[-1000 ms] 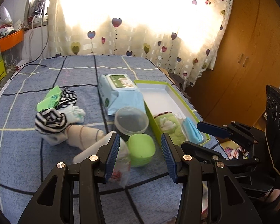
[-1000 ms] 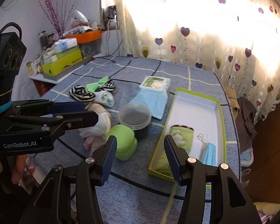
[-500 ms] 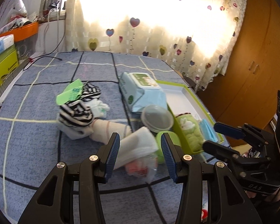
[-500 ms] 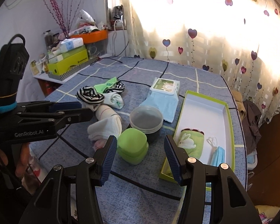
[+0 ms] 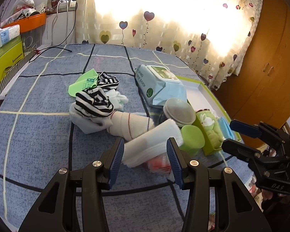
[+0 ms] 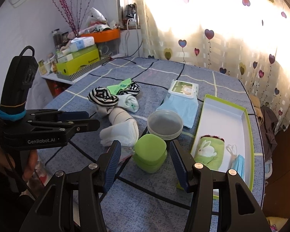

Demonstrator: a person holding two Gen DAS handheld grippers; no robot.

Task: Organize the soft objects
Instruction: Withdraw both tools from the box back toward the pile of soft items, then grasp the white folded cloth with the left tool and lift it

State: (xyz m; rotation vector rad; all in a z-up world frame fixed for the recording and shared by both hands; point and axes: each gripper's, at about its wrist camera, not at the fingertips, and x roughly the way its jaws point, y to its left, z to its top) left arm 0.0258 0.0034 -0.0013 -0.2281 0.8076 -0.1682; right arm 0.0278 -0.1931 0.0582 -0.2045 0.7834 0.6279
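While our left gripper [image 5: 145, 160] straddles the white pad [image 5: 150, 145] on the bench [image 5: 38, 145], fingers wide, right gripper [image 6: 144, 162] open too, we could snag the plastic bag [image 5: 160, 164] underneath.

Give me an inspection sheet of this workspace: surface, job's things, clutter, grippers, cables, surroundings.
Surface: blue checked cloth covers the table.
Job's things: white folded towel nearest the left gripper; striped socks piled on a rolled sock; bunny towel and blue face mask already in the green-edged box.
Clutter: wet-wipes pack, lidded round tub, green container.
Grippers: left gripper jaws open, lined up on the white towel, not gripping; right gripper open, holding nothing.
Cables: black cable at the far table edge.
Surroundings: heart-print curtain, wooden wardrobe, cluttered side shelf.
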